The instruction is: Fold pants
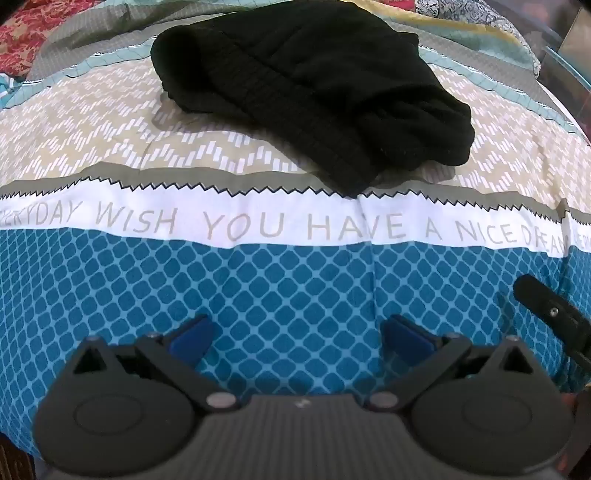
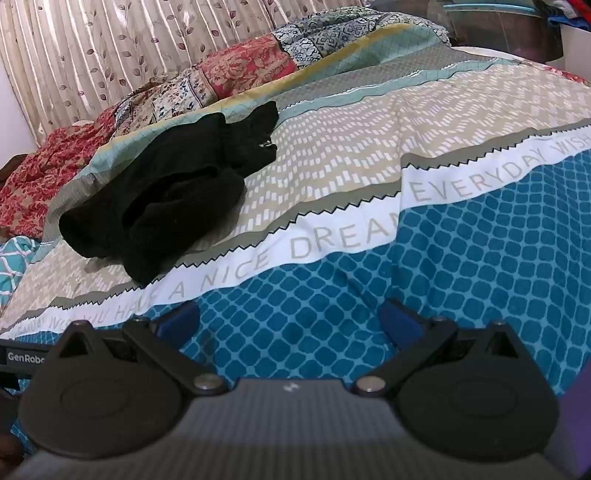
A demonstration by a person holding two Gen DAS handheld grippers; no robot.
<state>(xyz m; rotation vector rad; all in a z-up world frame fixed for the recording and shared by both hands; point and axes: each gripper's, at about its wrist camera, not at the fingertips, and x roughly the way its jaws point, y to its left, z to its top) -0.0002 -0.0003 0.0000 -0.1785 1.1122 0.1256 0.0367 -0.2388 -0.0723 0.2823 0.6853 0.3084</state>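
Note:
Black pants lie in a crumpled heap on the bed, on the beige patterned band of the bedspread. In the right wrist view the pants sit to the upper left, bunched with folds. My left gripper hangs open over the blue diamond band, well short of the pants, nothing between its blue pads. My right gripper is open too, over the same blue band, to the right of the pants and apart from them. A black finger of the right gripper shows at the right edge of the left wrist view.
The bedspread has a white text strip across it. A red and patchwork quilt is heaped at the far side of the bed, before a leaf-print curtain. A clear storage box stands at the upper right.

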